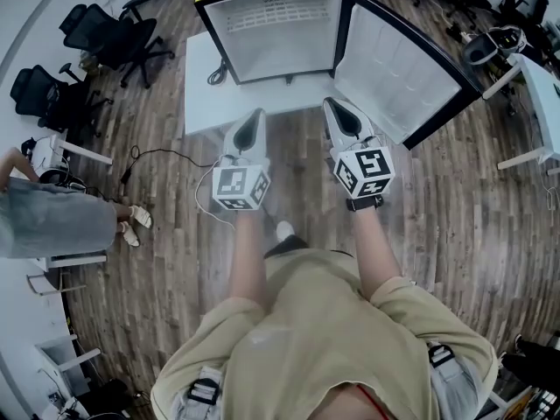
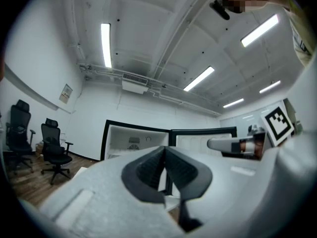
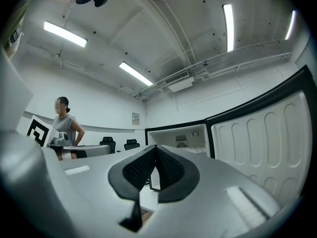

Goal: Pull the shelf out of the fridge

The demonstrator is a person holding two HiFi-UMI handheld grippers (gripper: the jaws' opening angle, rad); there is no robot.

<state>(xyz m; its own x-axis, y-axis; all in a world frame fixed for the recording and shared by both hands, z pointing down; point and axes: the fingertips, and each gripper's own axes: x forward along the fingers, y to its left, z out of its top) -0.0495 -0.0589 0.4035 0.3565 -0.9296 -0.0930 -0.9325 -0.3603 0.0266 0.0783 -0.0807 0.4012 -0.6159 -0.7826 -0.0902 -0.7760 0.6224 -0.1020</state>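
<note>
Left gripper (image 1: 254, 119): fingers (image 2: 148, 168) closed together, nothing between them. Right gripper (image 1: 338, 110): fingers (image 3: 136, 170) likewise closed, empty. Both are side by side, well short of the fridge (image 1: 276, 33), which stands open on the white desk (image 1: 201, 86). Its door (image 1: 398, 68) is swung right. The shelf (image 3: 200, 150) lies inside, faintly seen.

I am standing in an office-like lab: black swivel chairs (image 1: 109, 35) are crowding the wood floor (image 1: 166, 261), white desks (image 1: 535, 81) are lining its edges, and strip lights (image 2: 105, 44) are glowing overhead.
</note>
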